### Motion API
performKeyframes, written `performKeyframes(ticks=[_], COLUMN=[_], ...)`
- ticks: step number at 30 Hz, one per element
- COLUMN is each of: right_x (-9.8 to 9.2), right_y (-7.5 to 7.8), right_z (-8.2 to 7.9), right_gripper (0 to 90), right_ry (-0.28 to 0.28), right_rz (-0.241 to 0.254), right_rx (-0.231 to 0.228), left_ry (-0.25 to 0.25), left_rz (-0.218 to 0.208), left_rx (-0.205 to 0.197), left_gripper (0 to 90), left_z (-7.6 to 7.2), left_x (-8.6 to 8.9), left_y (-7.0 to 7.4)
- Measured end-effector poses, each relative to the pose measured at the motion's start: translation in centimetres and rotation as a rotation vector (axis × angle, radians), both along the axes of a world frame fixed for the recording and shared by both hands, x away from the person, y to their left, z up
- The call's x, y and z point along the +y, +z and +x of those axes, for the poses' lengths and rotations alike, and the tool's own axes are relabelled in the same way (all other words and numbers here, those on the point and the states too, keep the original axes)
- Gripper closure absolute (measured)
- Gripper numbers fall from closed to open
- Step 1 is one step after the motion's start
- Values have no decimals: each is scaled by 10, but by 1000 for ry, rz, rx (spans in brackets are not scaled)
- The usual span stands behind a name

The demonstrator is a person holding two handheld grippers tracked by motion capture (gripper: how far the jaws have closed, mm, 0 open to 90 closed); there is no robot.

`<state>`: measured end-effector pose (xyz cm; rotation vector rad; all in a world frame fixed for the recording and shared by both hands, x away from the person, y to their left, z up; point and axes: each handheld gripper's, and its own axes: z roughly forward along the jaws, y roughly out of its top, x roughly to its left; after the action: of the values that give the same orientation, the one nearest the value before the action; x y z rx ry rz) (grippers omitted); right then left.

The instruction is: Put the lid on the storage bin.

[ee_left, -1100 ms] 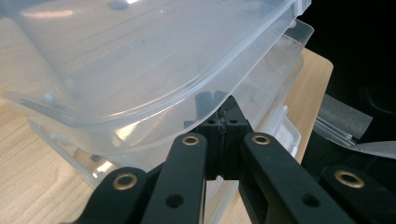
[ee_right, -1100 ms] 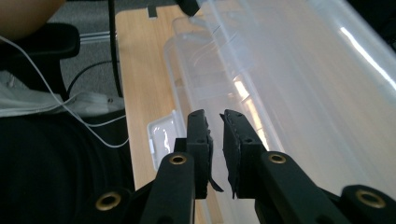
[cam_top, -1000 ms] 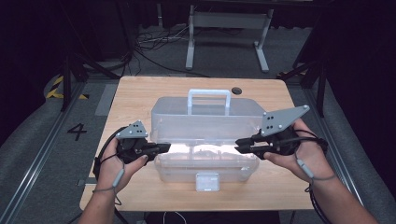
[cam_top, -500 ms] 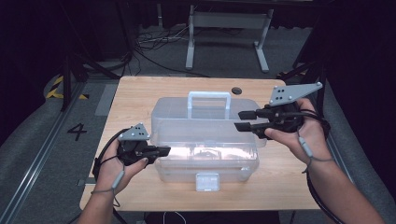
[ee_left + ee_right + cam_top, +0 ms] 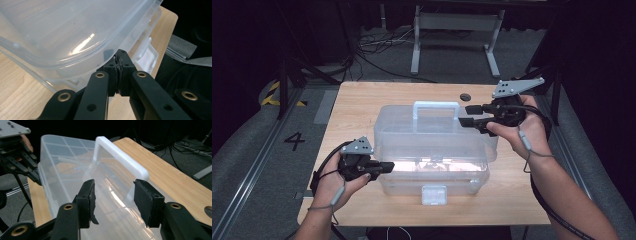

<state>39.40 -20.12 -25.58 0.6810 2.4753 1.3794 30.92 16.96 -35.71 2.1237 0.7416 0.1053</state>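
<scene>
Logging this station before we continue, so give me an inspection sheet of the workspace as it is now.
Surface: wooden table, level.
Job's things: clear plastic box, lid raised at the front, white handle on top, white latch hanging loose.
Clutter: small dark disc behind the box.
Tongs: left tongs shut on the lid's edge; right tongs open above the lid near the handle, having just been opening.
Cables: one trails from each.
Surroundings: dark floor, metal stand, loose wires.

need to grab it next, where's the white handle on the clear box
In the high view the handle stands upright on the lid of the clear box, mid-table toward the far edge, just left of the right gripper.
</scene>
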Motion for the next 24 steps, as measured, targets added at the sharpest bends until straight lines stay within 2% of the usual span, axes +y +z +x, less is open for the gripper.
performKeyframes(ticks=[10, 14, 24], right_x=[10, 15, 26], right_y=[-10, -14, -20], right_z=[13, 18, 30], right_gripper=[503, 488, 544], right_ry=[-5, -9, 0], right_rz=[-39, -73, -124], right_rx=[19, 5, 4], left_ry=[-15, -23, -43], left_rz=[19, 23, 28], left_rx=[24, 32, 45], left_gripper=[864, 863, 865], left_z=[-3, -5, -10], left_x=[-2, -2, -2], left_y=[-2, -2, -3])
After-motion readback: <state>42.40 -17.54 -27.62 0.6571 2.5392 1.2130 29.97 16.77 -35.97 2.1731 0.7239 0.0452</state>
